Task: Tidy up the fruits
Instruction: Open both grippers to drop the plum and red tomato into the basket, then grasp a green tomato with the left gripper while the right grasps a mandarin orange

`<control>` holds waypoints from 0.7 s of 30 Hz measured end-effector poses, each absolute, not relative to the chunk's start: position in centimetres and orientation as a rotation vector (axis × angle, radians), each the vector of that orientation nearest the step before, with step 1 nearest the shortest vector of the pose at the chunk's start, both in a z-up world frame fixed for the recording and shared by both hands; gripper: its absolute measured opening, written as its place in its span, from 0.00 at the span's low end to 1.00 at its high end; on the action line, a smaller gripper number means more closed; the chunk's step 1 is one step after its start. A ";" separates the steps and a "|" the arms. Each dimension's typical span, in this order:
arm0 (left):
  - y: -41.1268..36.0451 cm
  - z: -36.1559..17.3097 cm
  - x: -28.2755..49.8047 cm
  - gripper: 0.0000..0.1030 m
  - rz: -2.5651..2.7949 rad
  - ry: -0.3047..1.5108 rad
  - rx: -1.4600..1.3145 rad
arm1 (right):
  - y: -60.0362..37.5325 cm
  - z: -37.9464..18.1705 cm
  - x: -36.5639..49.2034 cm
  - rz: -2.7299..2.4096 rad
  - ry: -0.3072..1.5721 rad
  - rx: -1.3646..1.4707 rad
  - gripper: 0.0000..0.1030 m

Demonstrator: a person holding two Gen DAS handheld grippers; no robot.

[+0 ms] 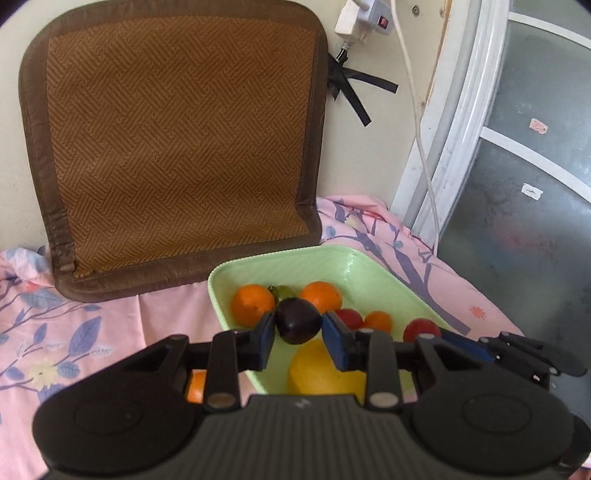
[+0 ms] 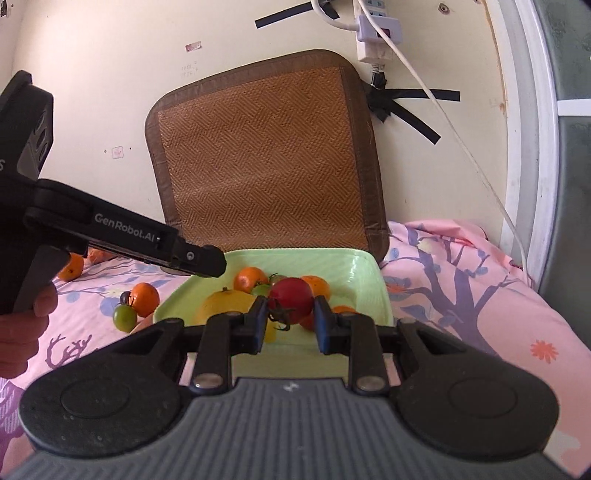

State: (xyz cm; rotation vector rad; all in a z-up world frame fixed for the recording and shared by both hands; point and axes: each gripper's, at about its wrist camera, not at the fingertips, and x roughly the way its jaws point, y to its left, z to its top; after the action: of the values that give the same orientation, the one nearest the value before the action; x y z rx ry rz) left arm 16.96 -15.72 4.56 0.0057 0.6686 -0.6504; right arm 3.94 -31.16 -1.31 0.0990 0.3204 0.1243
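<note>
Gripping, left claw point(image 1: 298, 334): blue pads clamped on a dark purple plum point(image 1: 297, 320), one pad at each side, held above the near part of the green tray point(image 1: 354, 264).
Right claw point(image 2: 290, 320): pads pressed on a red tomato point(image 2: 291, 300) with its green stalk hanging toward the left pad, also above the green tray.
Inside the green tray: two oranges point(image 1: 253, 304) toward its far end, a green tomato point(image 2: 263, 290) between them, a large yellow fruit point(image 1: 325, 371) at its near end, small red and orange fruits toward its right side.
Left of the green tray: an orange point(image 2: 144, 294), a green tomato beside it point(image 2: 125, 318) and another orange farther off point(image 2: 72, 268), all lying on the pink flowered bedsheet point(image 2: 461, 306).
Behind the green tray: a brown woven mat point(image 1: 177, 147) leaning on the wall, its lower edge on the bedsheet.
Above and right of the green tray: a white power strip point(image 2: 376, 31) on the wall, with a white cord hanging down.
</note>
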 end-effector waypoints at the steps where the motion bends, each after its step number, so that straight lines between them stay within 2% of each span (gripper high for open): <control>1: -16.0 4.2 17.3 0.29 -0.649 0.679 0.008 | -31.2 -1.5 4.0 0.121 0.324 0.103 0.29; 4: -16.5 3.5 17.9 0.33 -0.649 0.689 0.014 | -31.4 -1.6 4.2 0.113 0.322 0.104 0.30; 6: -16.7 3.4 17.9 0.40 -0.640 0.683 0.014 | -31.7 -1.6 4.3 0.108 0.316 0.112 0.31; 10: -15.5 4.4 17.6 0.40 -0.624 0.661 -0.013 | -32.1 -1.6 3.9 0.095 0.293 0.131 0.31; 15: -8.9 7.4 15.2 0.40 -0.546 0.549 -0.094 | -33.0 -0.9 2.7 0.069 0.239 0.183 0.31; 21: -1.7 6.5 13.3 0.40 -0.393 0.576 -0.052 | -30.7 1.6 1.1 0.228 0.200 0.228 0.31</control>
State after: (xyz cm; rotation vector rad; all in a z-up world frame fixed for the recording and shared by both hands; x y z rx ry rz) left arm 13.29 -1.74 6.45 -0.0517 0.5759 -0.3931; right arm 1.11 -30.67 1.64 0.2278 0.1999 0.2279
